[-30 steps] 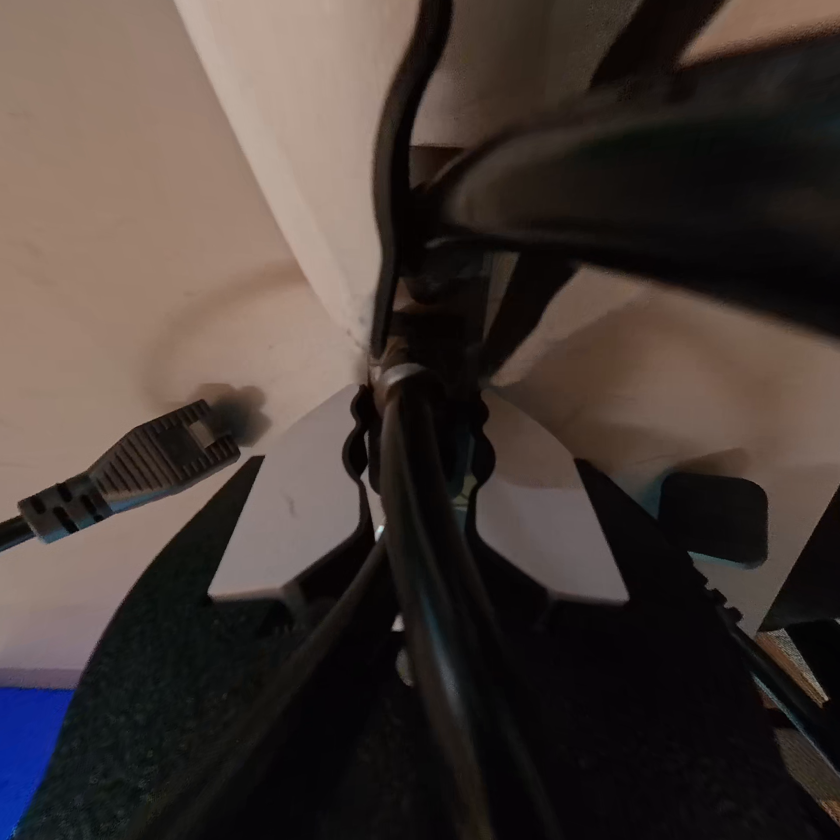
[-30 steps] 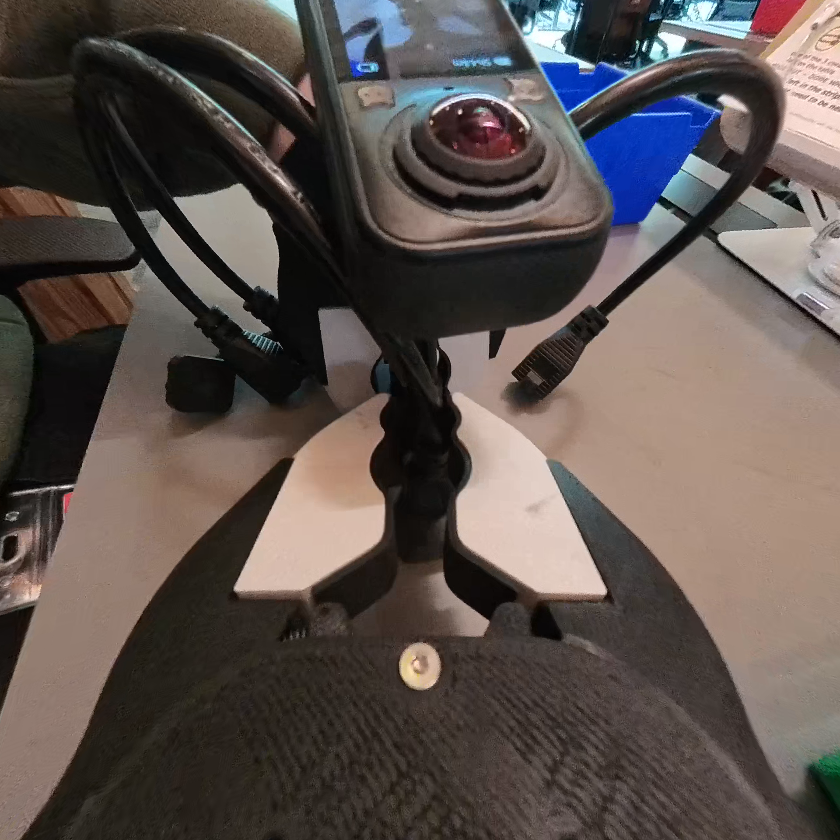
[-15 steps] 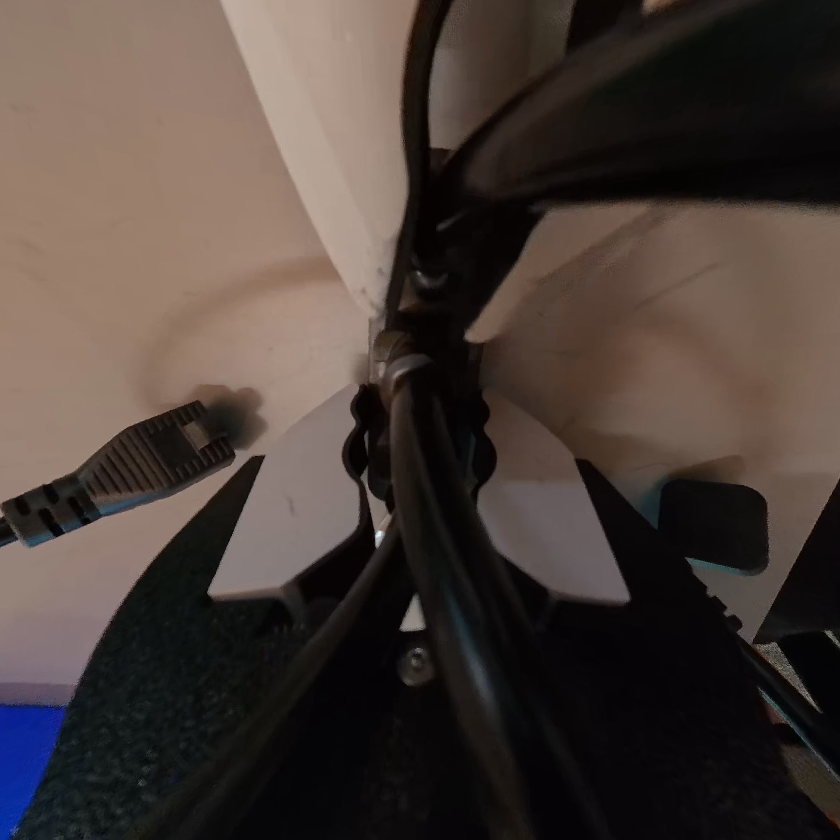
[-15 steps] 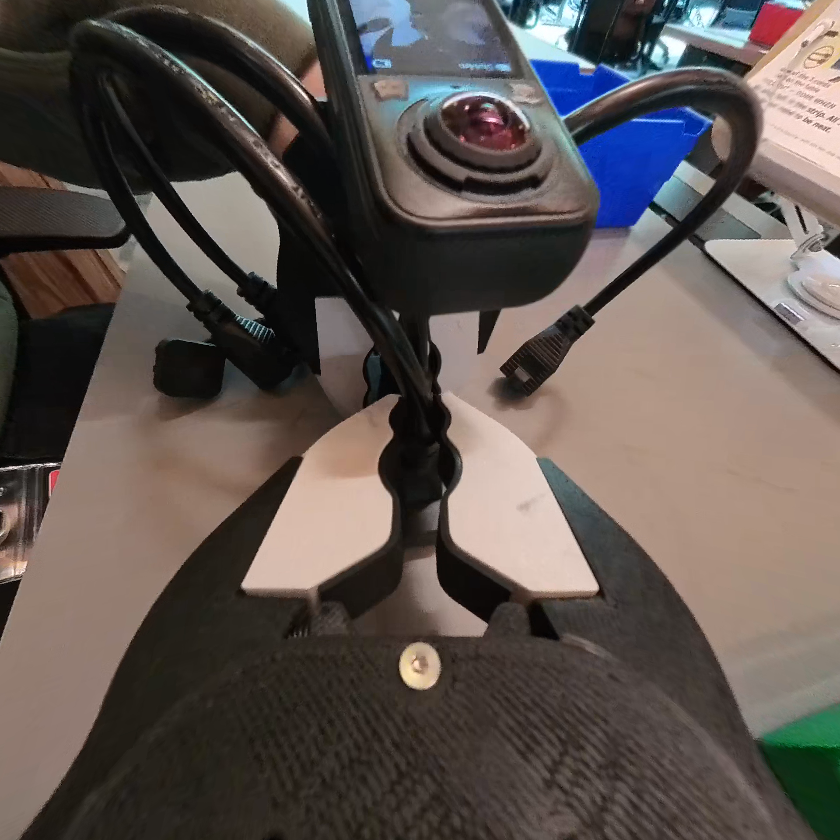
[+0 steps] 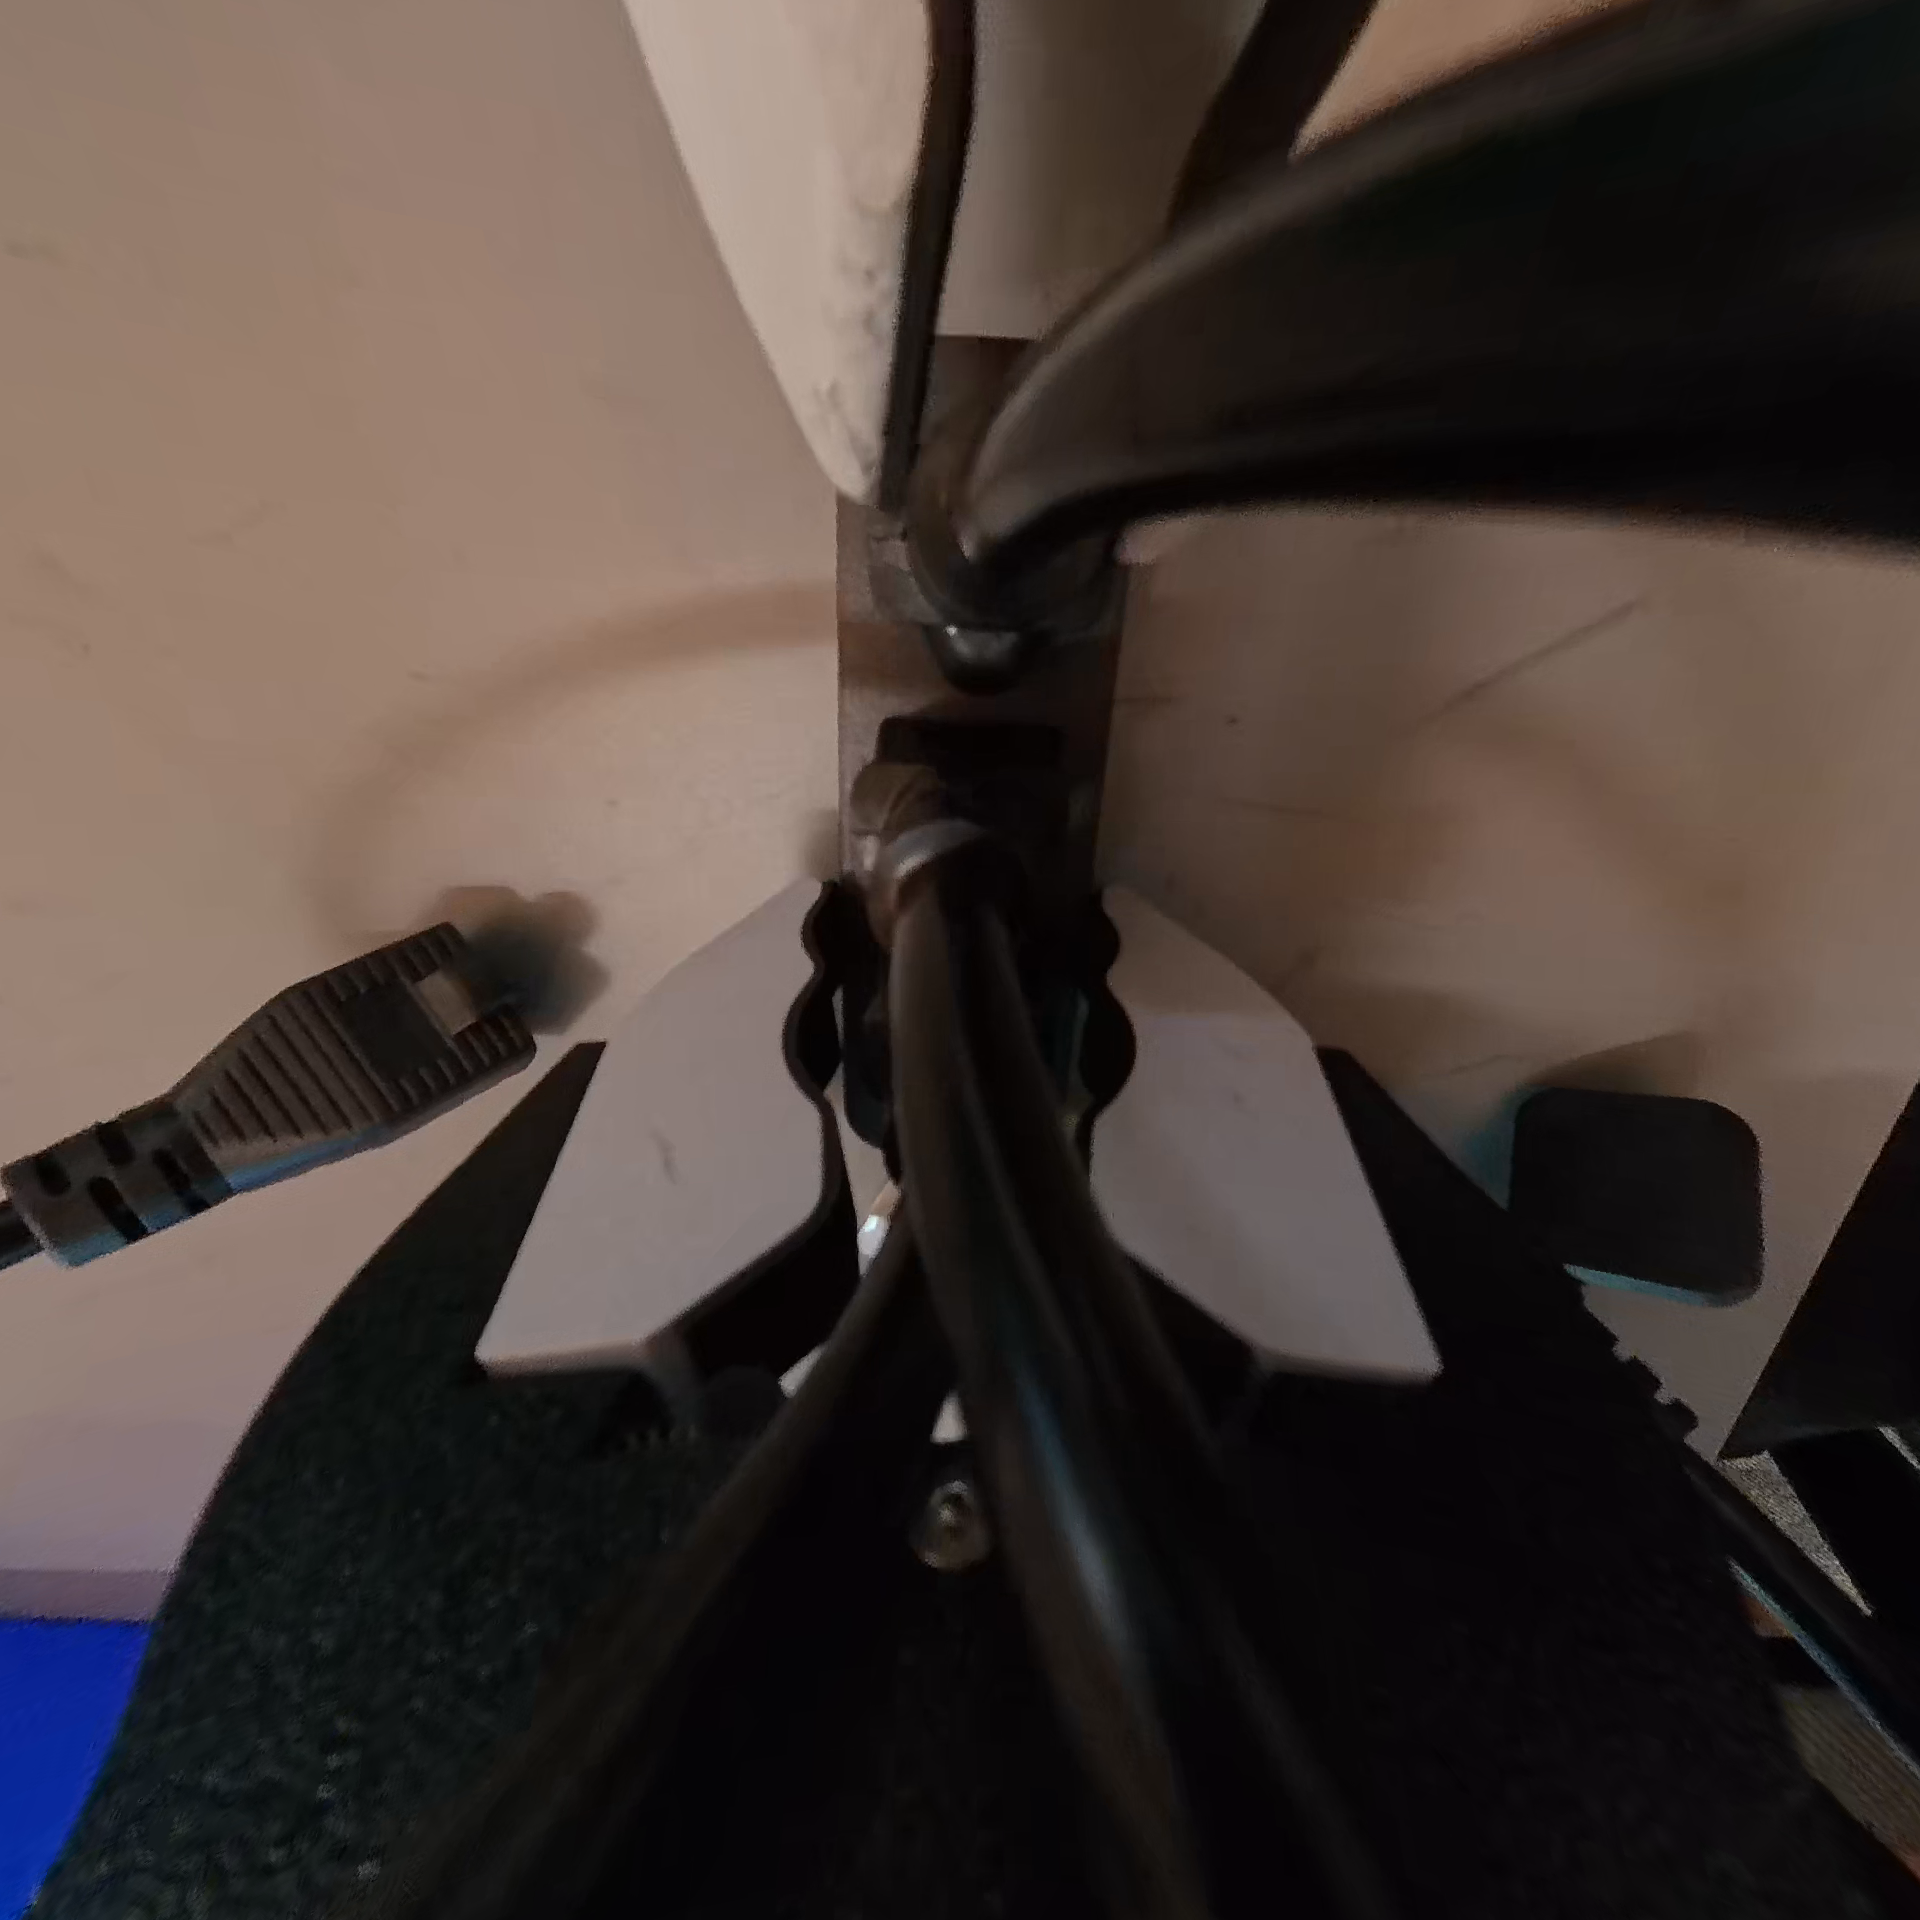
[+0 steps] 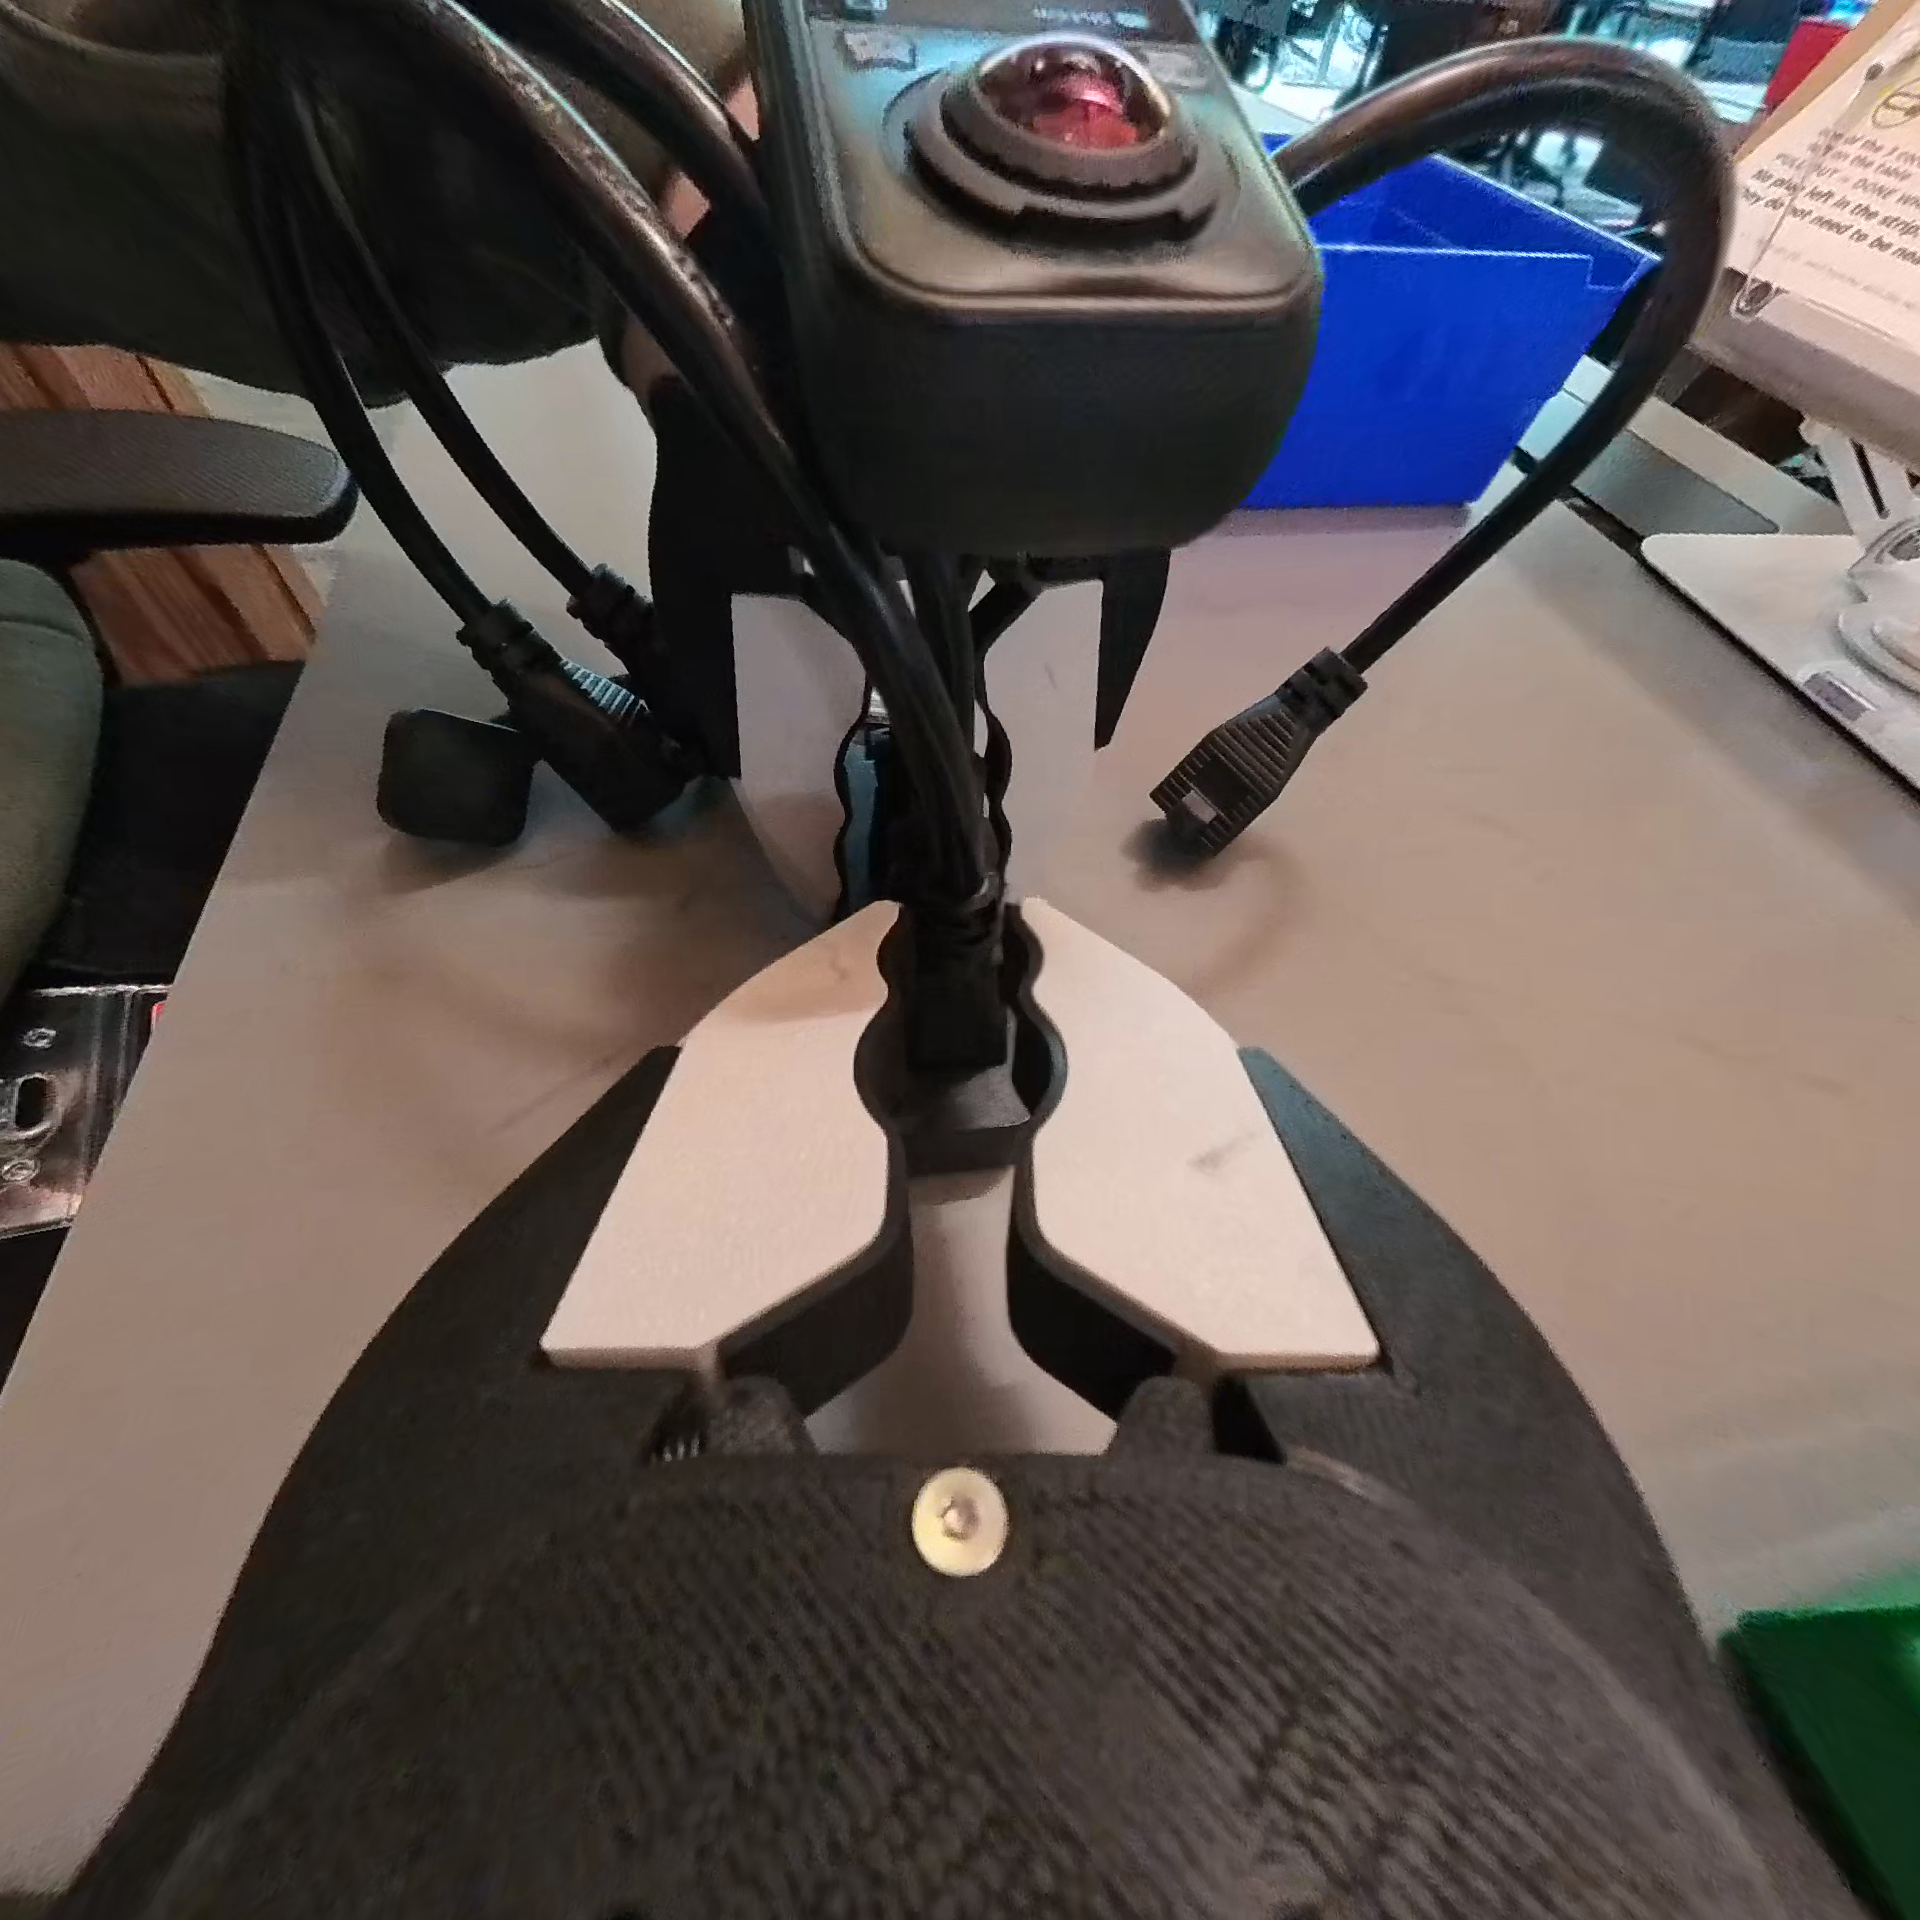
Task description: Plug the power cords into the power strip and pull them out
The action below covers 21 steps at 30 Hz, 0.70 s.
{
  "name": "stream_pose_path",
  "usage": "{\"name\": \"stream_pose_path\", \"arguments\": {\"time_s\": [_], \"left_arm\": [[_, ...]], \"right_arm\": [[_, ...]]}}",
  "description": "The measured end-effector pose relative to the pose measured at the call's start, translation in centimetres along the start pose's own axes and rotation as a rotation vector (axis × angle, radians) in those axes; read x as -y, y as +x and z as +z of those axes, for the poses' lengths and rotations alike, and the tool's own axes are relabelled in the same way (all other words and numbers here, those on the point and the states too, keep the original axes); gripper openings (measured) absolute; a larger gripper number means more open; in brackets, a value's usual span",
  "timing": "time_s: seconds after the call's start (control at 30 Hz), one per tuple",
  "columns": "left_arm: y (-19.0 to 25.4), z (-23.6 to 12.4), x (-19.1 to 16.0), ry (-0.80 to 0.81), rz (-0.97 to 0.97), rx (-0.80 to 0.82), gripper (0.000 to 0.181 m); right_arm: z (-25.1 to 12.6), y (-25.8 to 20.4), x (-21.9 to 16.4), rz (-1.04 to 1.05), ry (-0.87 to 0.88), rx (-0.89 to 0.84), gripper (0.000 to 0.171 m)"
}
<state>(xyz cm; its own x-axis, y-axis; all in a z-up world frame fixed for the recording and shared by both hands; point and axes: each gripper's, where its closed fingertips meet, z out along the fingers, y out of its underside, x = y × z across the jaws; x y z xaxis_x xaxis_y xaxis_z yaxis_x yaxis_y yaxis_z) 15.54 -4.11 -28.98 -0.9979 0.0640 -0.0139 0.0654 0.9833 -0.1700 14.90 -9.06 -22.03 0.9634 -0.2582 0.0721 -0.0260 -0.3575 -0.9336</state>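
Note:
In the right wrist view my right gripper [image 6: 956,935] is shut on a black plug [image 6: 961,1081] at the end of tied black power cords [image 6: 914,748]. My left gripper [image 6: 925,769] faces it closely, its camera body above. In the left wrist view my left gripper [image 5: 966,987] is shut on the same cord bundle [image 5: 956,1091], over a dark block [image 5: 977,748] between the two grippers. I cannot tell whether that block is the power strip. The right gripper's white fingers [image 5: 831,312] show at the top. A loose ribbed cord end [image 5: 353,1049] rests on the table, also seen in the right wrist view [image 6: 1247,748].
A further plug [image 6: 613,727] and a black block [image 6: 457,779] lie at the table's left edge, by a chair armrest [image 6: 156,478]. A blue bin [image 6: 1434,343] stands behind, with a paper sheet [image 6: 1849,187] at the far right. A green object [image 6: 1849,1745] is near my right gripper. Across from one pair of fingers to the other is roughly 8 centimetres.
The two grippers have drawn apart a little, and the dark block between them now shows in the left wrist view. Both stay shut. The loose cord end has barely moved.

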Motion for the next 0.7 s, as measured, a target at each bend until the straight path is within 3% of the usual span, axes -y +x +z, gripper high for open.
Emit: {"name": "stream_pose_path", "arguments": {"time_s": [0.03, 0.53, 0.7], "left_arm": [[0.0, 0.0, -0.01, -0.004, 0.001, 0.0, 0.044], [-0.19, 0.09, 0.13, 0.007, -0.056, 0.023, 0.044], [-0.12, 0.13, 0.22, -0.001, -0.016, 0.026, 0.044]], "right_arm": [[0.09, 0.23, 0.01, -0.001, 0.0, -0.018, 0.021], [0.71, 0.68, -0.2, 0.035, 0.016, -0.029, 0.016], [0.51, 0.15, -0.25, -0.042, -0.097, -0.038, 0.015]]}}
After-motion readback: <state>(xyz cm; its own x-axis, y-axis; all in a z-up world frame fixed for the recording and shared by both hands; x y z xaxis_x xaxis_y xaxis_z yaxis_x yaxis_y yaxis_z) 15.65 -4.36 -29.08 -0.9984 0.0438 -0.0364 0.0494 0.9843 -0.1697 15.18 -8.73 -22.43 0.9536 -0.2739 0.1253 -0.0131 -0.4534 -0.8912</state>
